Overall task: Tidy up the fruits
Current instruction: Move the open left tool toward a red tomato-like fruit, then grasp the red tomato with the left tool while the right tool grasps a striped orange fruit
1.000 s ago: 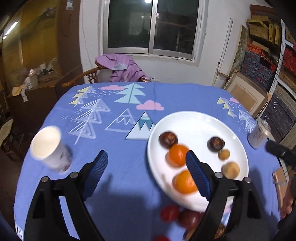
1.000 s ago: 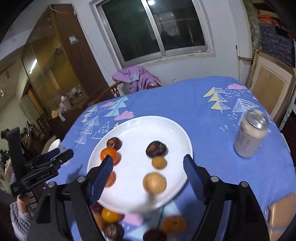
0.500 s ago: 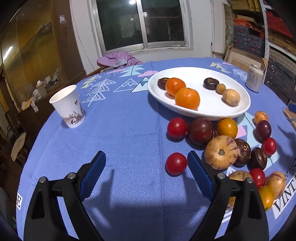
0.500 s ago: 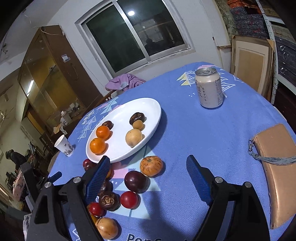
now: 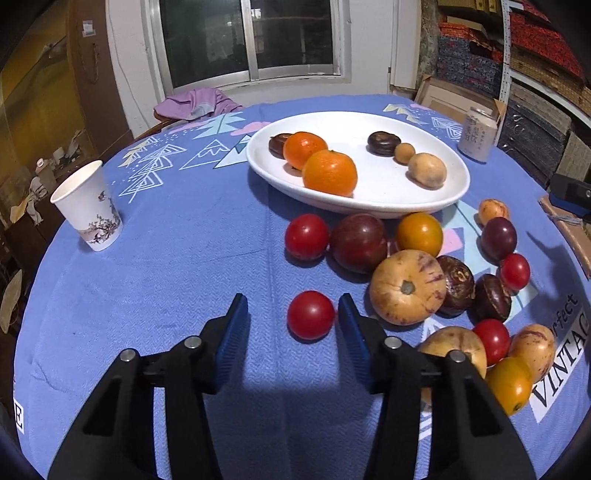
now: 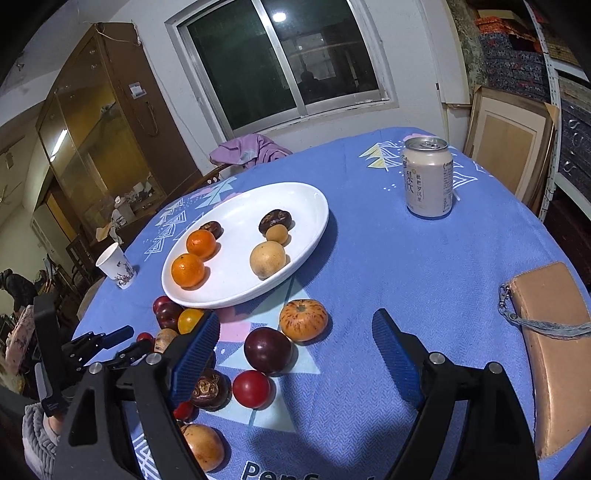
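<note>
Left wrist: gripper (image 5: 291, 317) closing, now narrower around loose red tomato (image 5: 311, 314).

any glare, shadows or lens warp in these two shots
Left wrist view: sharp, fisheye bends the table edge; the left gripper, jaws closing around a red tomato, casts a dark shadow on the blue tablecloth. Right wrist view: ceiling light reflects in the window; dark vignetted corners.

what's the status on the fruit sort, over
Left tool closing around red tomato, not yet clamped. Right tool open, empty. Plate path clear.
</note>
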Demonstrator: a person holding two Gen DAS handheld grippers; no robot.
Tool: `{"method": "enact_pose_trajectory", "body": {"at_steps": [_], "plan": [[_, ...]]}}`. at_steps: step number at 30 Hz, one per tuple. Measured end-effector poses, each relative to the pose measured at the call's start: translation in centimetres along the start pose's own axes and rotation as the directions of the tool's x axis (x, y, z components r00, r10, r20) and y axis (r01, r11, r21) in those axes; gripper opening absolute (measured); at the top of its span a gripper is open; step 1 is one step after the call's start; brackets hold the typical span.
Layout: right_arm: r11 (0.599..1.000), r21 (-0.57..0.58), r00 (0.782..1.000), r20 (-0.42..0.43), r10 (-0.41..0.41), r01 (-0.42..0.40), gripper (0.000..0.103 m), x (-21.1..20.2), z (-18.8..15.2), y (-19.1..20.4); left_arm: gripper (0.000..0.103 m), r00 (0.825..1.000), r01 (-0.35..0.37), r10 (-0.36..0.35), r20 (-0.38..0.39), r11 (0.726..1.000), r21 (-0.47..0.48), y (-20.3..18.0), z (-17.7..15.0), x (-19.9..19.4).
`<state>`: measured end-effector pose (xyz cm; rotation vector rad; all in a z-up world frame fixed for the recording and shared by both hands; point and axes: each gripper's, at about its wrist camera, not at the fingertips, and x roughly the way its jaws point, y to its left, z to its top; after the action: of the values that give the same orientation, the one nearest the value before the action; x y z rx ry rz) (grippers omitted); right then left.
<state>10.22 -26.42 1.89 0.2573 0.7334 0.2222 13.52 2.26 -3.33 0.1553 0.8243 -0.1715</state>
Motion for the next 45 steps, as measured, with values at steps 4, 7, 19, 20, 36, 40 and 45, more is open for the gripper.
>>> {"method": "enact_pose_trajectory", "body": {"at_steps": [4,7,19,20,36,40,45], "plan": [[1.000,-0.004,1.000,-0.011,-0.006,0.006,0.086,0.3,-0.1,0.1,0.033,0.998,0.054,-0.054,-0.011,0.998,0.016,-0.6,0.1,0.3],[1.000,-0.006,1.000,-0.010,-0.009,0.009,0.086,0.3,-0.1,0.1,0.029,0.997,0.071,-0.071,-0.012,0.997,0.016,-0.7,0.2,0.3],[0.999,-0.038,0.998,-0.048,-0.034,0.032,0.086,1.4,-0.5,0.2,0.026,0.999,0.028,-0.030,-0.037,0.998,-0.057,1.3,-0.4,0.2],[0.999,-0.030,0.998,-0.053,-0.040,0.038,0.086,1.6,-0.5,0.0,0.026,0.999,0.029,-0.031,-0.038,0.998,-0.063,1.5,-0.3,0.3],[0.999,0.026,0.985,-0.173,-0.030,0.035,0.056,7.3,0.6,-0.2,0.026,0.998,0.008,-0.012,-0.063,0.998,-0.065,1.3,-0.2,1.0],[0.999,0.049,0.982,-0.189,-0.009,0.019,0.047,8.0,0.6,-0.5,0.026,0.998,0.008,-0.012,-0.064,0.998,-0.064,1.4,-0.2,1.0],[0.998,0.062,0.982,-0.189,0.006,0.005,0.042,7.9,0.6,-0.6,0.026,0.998,0.017,-0.022,-0.065,0.997,-0.072,1.4,-0.3,1.0]]}}
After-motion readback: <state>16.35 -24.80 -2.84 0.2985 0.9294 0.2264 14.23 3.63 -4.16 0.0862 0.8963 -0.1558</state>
